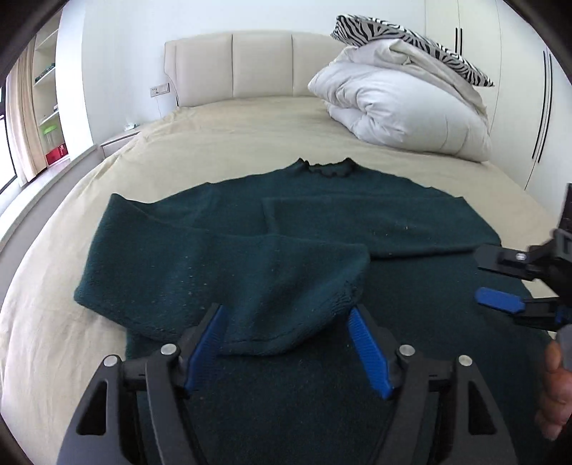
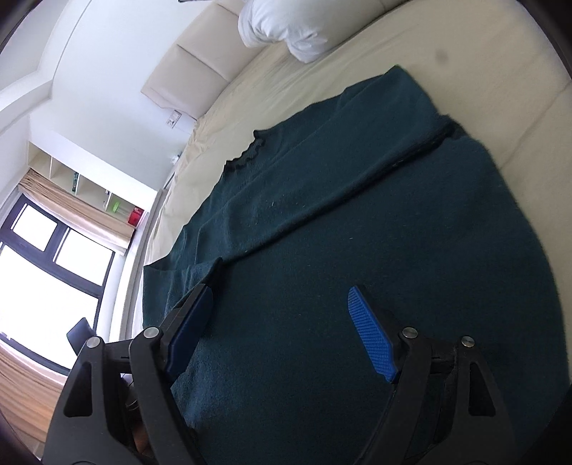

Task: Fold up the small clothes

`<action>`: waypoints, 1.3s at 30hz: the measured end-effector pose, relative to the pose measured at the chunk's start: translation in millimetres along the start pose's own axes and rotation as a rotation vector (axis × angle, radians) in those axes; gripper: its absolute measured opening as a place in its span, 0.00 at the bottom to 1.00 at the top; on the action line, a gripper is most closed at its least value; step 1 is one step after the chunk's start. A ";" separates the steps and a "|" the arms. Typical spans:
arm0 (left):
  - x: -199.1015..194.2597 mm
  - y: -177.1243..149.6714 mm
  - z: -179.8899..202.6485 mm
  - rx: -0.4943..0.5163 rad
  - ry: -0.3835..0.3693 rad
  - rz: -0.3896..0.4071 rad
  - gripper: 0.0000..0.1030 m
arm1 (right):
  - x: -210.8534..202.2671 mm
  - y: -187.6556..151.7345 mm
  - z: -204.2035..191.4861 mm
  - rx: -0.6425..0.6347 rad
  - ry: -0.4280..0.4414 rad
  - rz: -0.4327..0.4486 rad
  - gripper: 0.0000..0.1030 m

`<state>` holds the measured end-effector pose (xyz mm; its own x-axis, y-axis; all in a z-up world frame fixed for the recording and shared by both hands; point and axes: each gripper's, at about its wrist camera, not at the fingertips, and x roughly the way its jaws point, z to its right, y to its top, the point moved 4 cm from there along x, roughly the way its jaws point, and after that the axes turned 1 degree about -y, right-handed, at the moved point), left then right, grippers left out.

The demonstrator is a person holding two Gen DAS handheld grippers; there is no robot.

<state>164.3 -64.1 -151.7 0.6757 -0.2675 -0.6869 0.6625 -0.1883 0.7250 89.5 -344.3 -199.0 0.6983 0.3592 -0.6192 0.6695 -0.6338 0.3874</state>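
**Sweater flat on the bed, both grippers open**

A bed [image 1: 221,143] with a beige sheet fills a white bedroom; a rolled duvet [image 1: 400,103] sits by the headboard [image 1: 250,68]. The dark green sweater [image 1: 321,221] lies flat on the sheet, collar toward the headboard, both sleeves folded across its body. The left gripper [image 1: 286,322] hangs over the near sleeve's cuff, jaws spread, gripping nothing. The right gripper [image 2: 282,304] hovers above the sweater's body, jaws likewise spread and empty.

Beige bed [image 1: 221,150], folded white duvet [image 1: 400,103] under zebra-print pillow [image 1: 393,32], padded headboard [image 1: 250,68].
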 end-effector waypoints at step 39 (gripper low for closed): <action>-36.8 -13.4 -161.5 -0.460 -0.042 0.027 0.69 | 142.4 -14.9 -97.6 -0.102 0.015 -0.280 0.31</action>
<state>182.7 100.9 -144.2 0.6872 -0.3064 -0.6587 0.7260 0.2560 0.6383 203.7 -216.9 -226.2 0.4857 0.5206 -0.7022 0.8583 -0.4364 0.2701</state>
